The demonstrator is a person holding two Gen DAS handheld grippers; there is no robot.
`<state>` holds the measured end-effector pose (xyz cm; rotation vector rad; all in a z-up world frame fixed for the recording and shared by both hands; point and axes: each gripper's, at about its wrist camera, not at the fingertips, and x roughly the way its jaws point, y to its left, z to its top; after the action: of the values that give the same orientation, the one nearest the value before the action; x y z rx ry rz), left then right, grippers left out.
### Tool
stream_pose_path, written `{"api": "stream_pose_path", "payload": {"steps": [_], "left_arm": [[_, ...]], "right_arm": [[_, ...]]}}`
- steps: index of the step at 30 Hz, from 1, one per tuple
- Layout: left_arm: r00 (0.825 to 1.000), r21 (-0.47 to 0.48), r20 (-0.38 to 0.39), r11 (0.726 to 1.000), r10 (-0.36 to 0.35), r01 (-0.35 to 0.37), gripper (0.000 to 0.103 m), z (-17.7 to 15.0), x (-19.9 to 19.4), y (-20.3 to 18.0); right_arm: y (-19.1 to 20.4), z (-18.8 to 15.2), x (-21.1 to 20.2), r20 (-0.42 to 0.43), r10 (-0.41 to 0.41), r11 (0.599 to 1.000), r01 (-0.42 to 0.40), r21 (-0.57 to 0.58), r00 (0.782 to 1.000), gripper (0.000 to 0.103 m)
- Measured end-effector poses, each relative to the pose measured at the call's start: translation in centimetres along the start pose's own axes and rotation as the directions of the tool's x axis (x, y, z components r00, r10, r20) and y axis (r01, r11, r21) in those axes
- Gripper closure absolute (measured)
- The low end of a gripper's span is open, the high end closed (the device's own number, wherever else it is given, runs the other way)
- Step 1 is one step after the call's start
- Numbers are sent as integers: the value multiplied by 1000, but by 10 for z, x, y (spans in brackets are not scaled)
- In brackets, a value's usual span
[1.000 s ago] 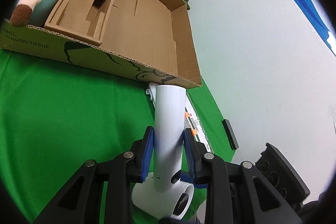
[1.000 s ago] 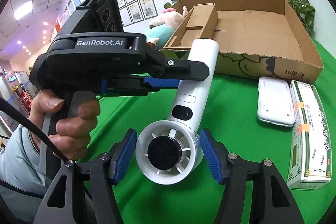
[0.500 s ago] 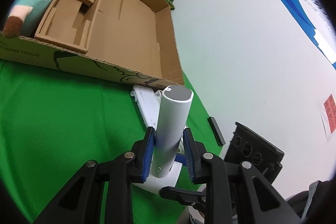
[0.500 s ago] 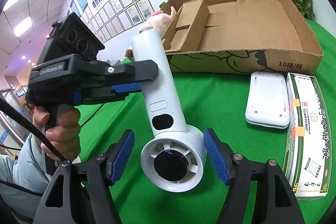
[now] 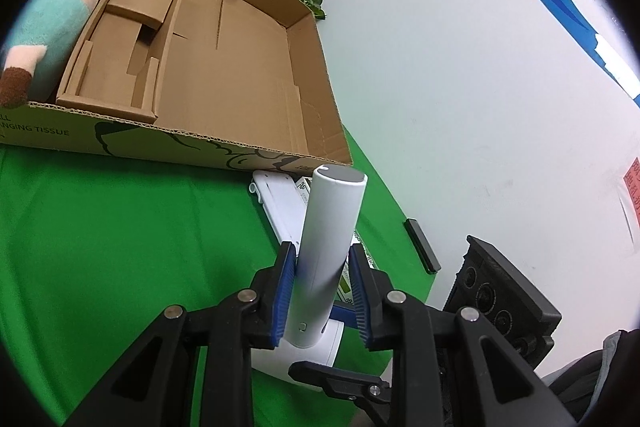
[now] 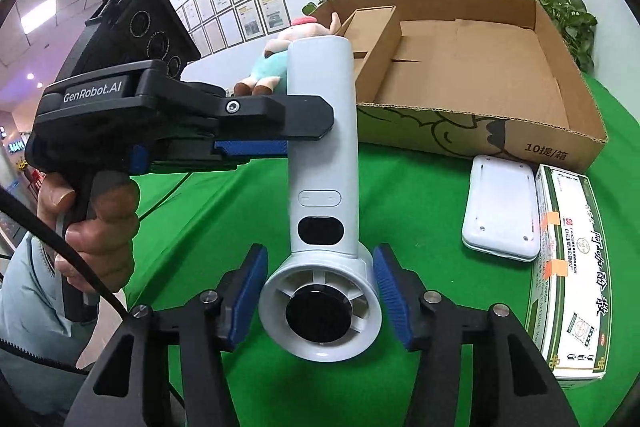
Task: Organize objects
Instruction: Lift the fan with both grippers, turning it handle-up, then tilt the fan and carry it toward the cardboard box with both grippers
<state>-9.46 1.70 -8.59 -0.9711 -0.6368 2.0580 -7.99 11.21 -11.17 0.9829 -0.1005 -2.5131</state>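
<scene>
Your left gripper [image 5: 322, 297] pinches the handle of the white fan [image 6: 320, 187], held upright above the green table [image 6: 420, 187], long axis vertical; your right gripper [image 6: 320, 293] has just been closing, jaws flanking the fan's round head without touching; the cardboard box [image 6: 560, 147] lies beyond, toward the table's far edge

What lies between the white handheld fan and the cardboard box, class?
In the right wrist view, only bare green cloth separates the fan from the cardboard box.
</scene>
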Motion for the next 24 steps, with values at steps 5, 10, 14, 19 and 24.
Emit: {"api": "stream_pose_path", "payload": {"steps": [5,10,14,19,24], "left_arm": [[1000,-1,-1,1000,24,-24,77,2,-3,-5],[996,-25,-27,996,84,-85,77,6,-1,-8],[992,-66,-40,990,123,-125,77,11,5,-1],[989,-105,-52,985,135,-140,77,17,16,11],[985,-117,-94,981,142,-152,77,15,29,19]], "right_arm": [[-5,2,3,-10,75,996,-74,47,997,52],[-13,3,9,-21,176,979,-173,105,984,53],[-22,5,10,-9,182,975,-180,133,983,54],[-39,8,1,-10,53,989,-51,141,999,54],[-50,8,-2,-10,19,983,-17,181,1000,46]]}}
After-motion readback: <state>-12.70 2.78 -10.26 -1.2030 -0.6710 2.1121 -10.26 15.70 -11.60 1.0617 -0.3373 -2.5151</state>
